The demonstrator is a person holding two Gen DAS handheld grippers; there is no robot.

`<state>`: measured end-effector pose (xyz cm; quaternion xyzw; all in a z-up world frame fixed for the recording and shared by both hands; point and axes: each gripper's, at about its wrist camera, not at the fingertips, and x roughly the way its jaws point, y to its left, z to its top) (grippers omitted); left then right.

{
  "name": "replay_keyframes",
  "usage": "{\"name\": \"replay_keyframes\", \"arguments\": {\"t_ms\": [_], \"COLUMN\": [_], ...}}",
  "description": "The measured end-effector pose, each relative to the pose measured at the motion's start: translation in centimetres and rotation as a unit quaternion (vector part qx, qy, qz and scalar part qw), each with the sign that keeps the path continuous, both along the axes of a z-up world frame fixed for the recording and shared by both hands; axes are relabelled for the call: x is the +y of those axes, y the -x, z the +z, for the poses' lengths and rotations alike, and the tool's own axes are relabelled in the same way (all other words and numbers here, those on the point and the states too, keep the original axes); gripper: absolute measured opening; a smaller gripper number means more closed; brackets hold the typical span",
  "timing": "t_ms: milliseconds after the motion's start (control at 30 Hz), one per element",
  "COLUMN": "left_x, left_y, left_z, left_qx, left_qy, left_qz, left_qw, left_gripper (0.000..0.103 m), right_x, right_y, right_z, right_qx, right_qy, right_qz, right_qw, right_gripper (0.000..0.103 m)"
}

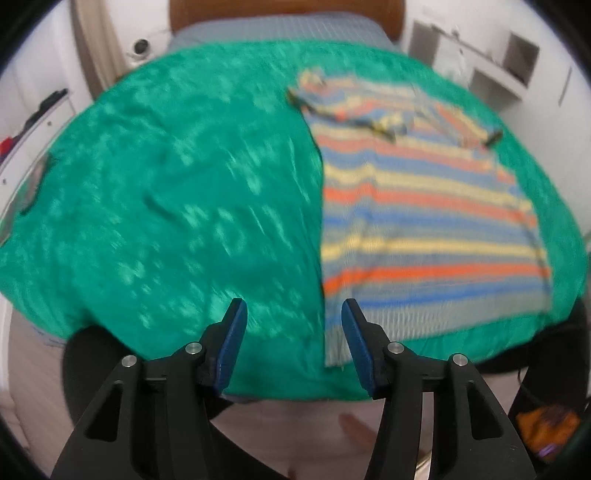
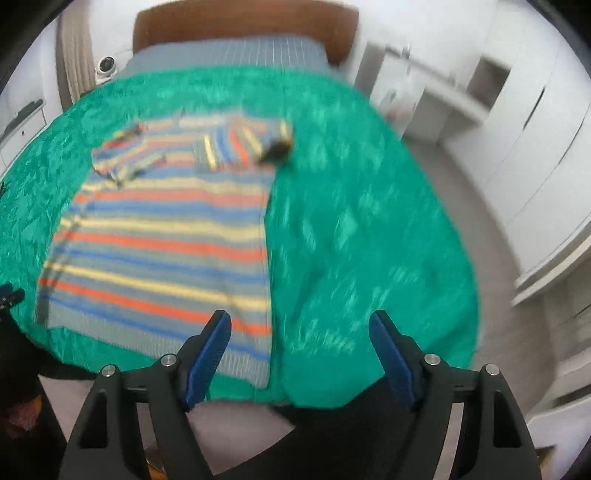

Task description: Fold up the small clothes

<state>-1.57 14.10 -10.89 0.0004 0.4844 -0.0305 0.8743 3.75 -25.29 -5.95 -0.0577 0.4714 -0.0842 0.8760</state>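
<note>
- Striped shirt [image 1: 424, 206] lies flat on the green bedspread [image 1: 166, 192], bands of orange, blue, yellow and grey running across it.
- Both sleeves are folded inward over the chest; one sleeve [image 2: 243, 146] shows its stripes running the other way, dark cuff at its outer end.
- Long side edges of the shirt look straight; hem sits near the bedspread's near edge.
- Left gripper [image 1: 293, 314] hangs above the near edge of the bed, jaws parted, nothing between the blue pads; the shirt's lower corner lies below them, apart.
- Right gripper [image 2: 299, 325] likewise released, jaws spread wide and empty, over the shirt's other lower corner and bare bedspread.
- Both views are smeared by motion blur.
- Beyond the spread: grey checked sheet [image 2: 229, 51], brown headboard [image 2: 243, 18].
- White cupboards [image 2: 535, 129] to one side; pale floor [image 2: 480, 206] beside the bed.
</note>
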Motion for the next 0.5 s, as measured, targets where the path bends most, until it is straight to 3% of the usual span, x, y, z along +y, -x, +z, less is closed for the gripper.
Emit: {"name": "replay_keyframes", "arguments": {"t_ms": [200, 500], "left_x": [-0.1, -1.3], "left_y": [-1.3, -2.0], "left_z": [3.8, 3.3], "left_qx": [-0.054, -0.055], "left_qy": [0.005, -0.003], "left_qz": [0.023, 0.031], "left_qw": [0.9982, 0.9980], "left_gripper": [0.067, 0.068], "right_x": [3.5, 5.5], "right_y": [-1.2, -0.9], "right_z": [4.0, 4.8], "right_qx": [-0.050, -0.045], "right_qy": [0.040, 0.103], "right_qz": [0.030, 0.047], "right_qw": [0.998, 0.993], "right_gripper": [0.078, 0.078]}}
